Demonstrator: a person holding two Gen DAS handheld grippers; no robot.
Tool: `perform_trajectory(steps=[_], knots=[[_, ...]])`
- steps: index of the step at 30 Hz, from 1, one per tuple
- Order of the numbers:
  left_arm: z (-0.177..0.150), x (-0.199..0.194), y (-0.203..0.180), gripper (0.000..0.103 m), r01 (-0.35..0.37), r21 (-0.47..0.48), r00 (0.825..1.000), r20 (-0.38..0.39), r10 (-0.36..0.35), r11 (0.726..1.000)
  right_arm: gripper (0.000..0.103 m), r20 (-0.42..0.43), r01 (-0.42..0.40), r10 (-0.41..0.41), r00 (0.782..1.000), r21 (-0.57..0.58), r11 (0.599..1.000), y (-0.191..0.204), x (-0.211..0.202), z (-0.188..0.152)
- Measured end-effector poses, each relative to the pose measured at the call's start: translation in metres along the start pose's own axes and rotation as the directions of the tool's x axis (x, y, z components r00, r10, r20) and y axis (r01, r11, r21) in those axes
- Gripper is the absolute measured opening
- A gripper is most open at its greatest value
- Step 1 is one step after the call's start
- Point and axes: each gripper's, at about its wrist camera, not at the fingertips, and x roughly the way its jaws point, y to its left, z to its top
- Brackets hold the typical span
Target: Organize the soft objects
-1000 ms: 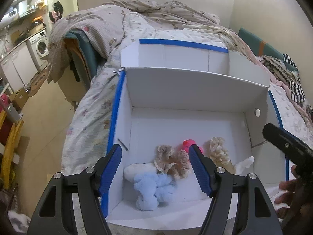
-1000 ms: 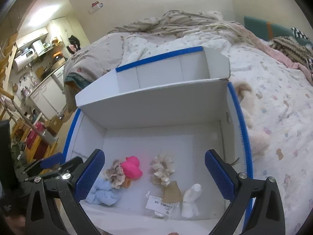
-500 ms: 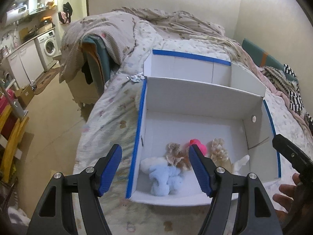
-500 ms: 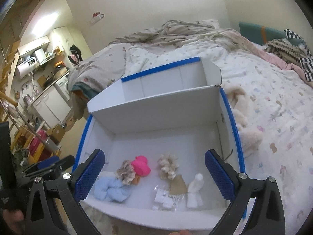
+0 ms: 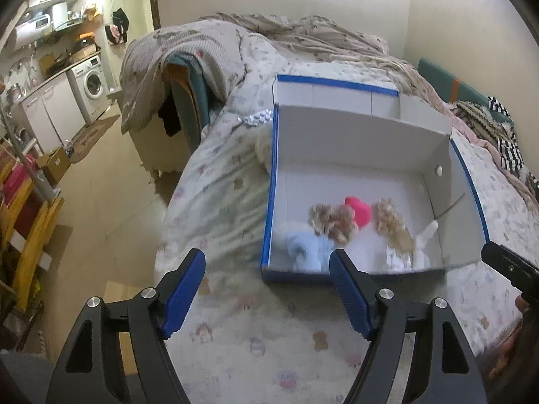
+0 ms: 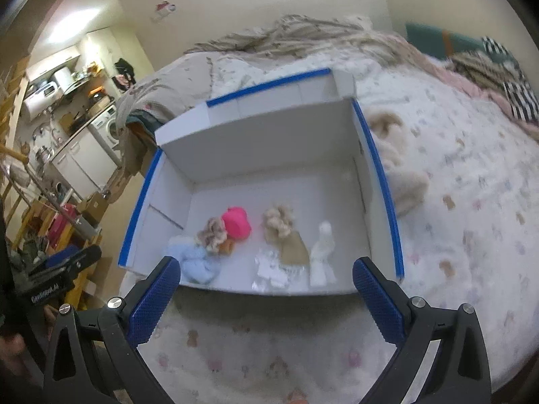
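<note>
Soft objects lie in a white blue-edged box (image 5: 363,141) on the bed (image 5: 235,320), beyond the left claw (image 5: 267,294), whose jaws have just been opening and hold nothing: one blue plush (image 5: 308,247), one pink piece (image 5: 358,210), two beige scrunchies (image 5: 331,222).

From the right wrist, the same box (image 6: 269,141) sits ahead of the right claw (image 6: 266,299), wide apart and empty; one white item (image 6: 323,252) lies nearest its right finger.
</note>
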Motion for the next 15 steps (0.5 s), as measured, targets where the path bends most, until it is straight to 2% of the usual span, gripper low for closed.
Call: perform_trajectory(steps=[3, 6, 9, 15], knots=[[-0.011, 0.001, -0.001, 0.074, 0.017, -0.011, 0.999, -0.045, -0.017, 1.000, 0.103, -0.039, -0.007, 0.009, 0.999, 0.074, 0.997, -0.007, 0.004, -0.014], [-0.015, -0.003, 0.004, 0.074, 0.006, -0.027, 1.000, -0.023, -0.006, 1.000, 0.103, -0.064, -0.008, 0.016, 0.998, 0.122, 0.993, -0.008, 0.008, -0.025], [-0.010, -0.004, 0.006, 0.074, 0.004, -0.038, 1.000, -0.010, -0.004, 0.999, 0.103, -0.058, 0.015, -0.010, 0.998, 0.086, 0.996, 0.001, 0.009, -0.027], [-0.008, -0.015, 0.008, 0.074, -0.017, -0.061, 0.997, 0.079, 0.022, 0.998, 0.103, 0.033, 0.055, -0.055, 0.998, 0.008, 0.998, 0.015, -0.001, -0.020]])
